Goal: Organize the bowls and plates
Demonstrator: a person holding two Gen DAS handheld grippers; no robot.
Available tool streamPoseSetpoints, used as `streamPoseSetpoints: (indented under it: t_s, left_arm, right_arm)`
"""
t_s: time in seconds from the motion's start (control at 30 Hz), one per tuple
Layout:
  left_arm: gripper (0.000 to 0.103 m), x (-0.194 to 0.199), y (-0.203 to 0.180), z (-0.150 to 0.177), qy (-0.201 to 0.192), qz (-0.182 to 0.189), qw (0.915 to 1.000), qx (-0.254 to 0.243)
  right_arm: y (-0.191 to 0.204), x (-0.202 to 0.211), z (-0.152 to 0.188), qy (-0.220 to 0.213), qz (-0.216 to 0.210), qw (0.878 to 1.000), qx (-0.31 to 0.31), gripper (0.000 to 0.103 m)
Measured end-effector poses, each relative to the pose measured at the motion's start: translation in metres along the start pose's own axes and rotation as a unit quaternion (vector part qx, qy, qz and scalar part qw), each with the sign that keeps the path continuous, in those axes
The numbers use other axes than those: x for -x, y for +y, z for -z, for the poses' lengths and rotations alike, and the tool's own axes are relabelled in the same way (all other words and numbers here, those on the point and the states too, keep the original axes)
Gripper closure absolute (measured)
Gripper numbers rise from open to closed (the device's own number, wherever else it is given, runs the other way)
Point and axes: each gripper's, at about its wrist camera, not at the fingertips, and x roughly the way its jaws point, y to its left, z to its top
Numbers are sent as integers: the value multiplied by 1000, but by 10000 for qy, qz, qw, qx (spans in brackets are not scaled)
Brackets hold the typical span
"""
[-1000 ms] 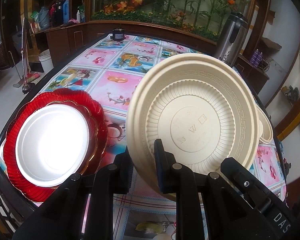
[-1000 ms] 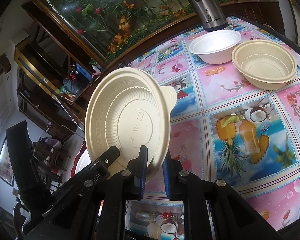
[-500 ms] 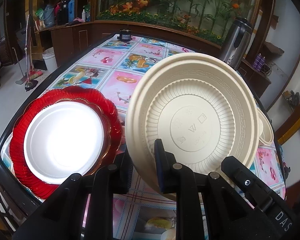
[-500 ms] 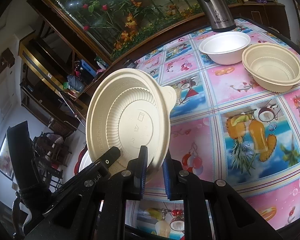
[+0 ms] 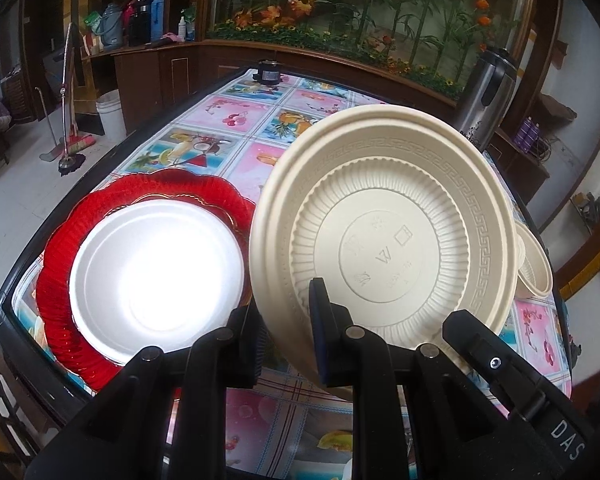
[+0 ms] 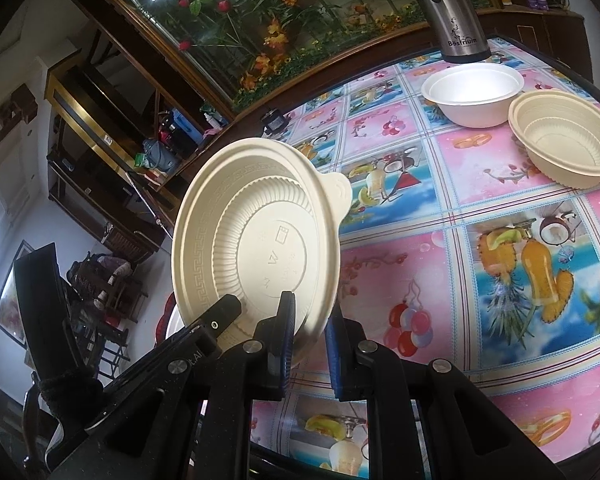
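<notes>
Both the left gripper [image 5: 286, 332] and right gripper [image 6: 308, 334] pinch one cream plate [image 5: 384, 232] beside the red plate [image 5: 60, 280], apparently awaiting stacking there.

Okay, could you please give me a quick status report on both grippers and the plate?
Both grippers, left and right, shut on the beige ribbed plate, held tilted above the table. Red plate with white dish beside. Nothing in the way.

Probably home dining room: oilcloth table [image 6: 440, 216], broom [image 5: 66, 120], wooden cabinets [image 5: 156, 68].
</notes>
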Motion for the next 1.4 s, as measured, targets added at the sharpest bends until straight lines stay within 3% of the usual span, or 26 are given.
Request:
streamPoseSetpoints:
  t_s: [0.9, 1.4]
  left_arm:
    - [84, 6, 56, -6, -58, -260, 9985, 470]
    - [82, 27, 92, -30, -345, -417, 9949, 853]
  right_arm:
    - [49, -26, 5, 294, -223, 9981, 488, 89]
    - [107, -40, -7, 407, -462, 9932, 989, 89]
